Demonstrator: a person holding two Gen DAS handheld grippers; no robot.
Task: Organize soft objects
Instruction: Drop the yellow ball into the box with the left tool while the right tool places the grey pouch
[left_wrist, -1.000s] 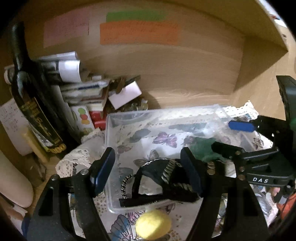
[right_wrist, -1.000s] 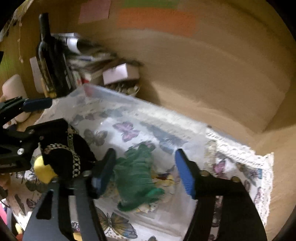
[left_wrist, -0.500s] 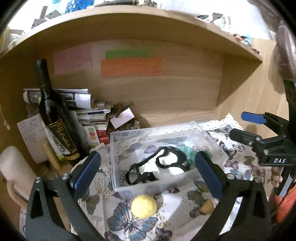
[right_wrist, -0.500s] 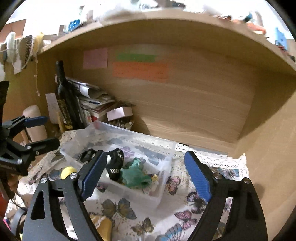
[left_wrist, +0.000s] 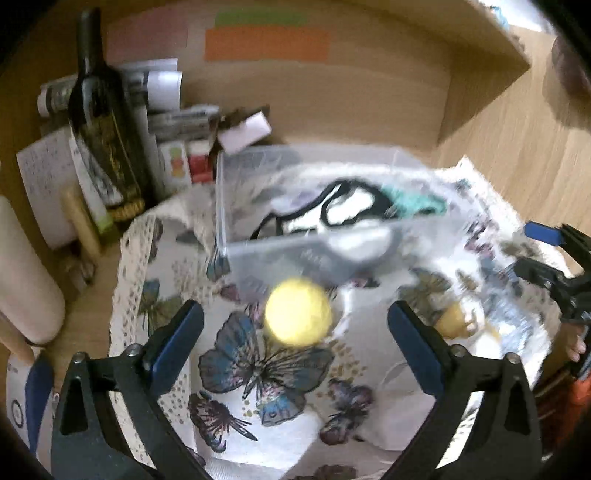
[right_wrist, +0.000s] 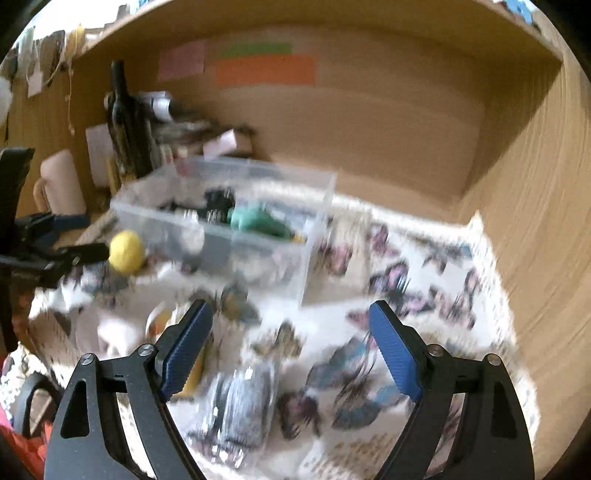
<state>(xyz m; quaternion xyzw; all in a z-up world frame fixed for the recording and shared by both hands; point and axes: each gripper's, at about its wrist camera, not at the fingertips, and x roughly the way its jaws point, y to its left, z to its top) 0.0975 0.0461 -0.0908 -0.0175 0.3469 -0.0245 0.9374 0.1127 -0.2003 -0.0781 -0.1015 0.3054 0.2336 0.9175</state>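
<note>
left gripper (left_wrist: 295, 332): jaws apart, empty, just before the bin (left_wrist: 314, 206) | right gripper (right_wrist: 290, 347): jaws apart, empty, before the bin | yellow ball (left_wrist: 297, 312): on cloth (left_wrist: 266, 369), touching bin's front | black item (left_wrist: 332, 206), green toy (right_wrist: 258, 219): inside bin

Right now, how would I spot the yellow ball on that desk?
Find the clear plastic box on the butterfly cloth. The yellow ball lies on the cloth just outside its front wall, the only plain round yellow thing there.
</note>
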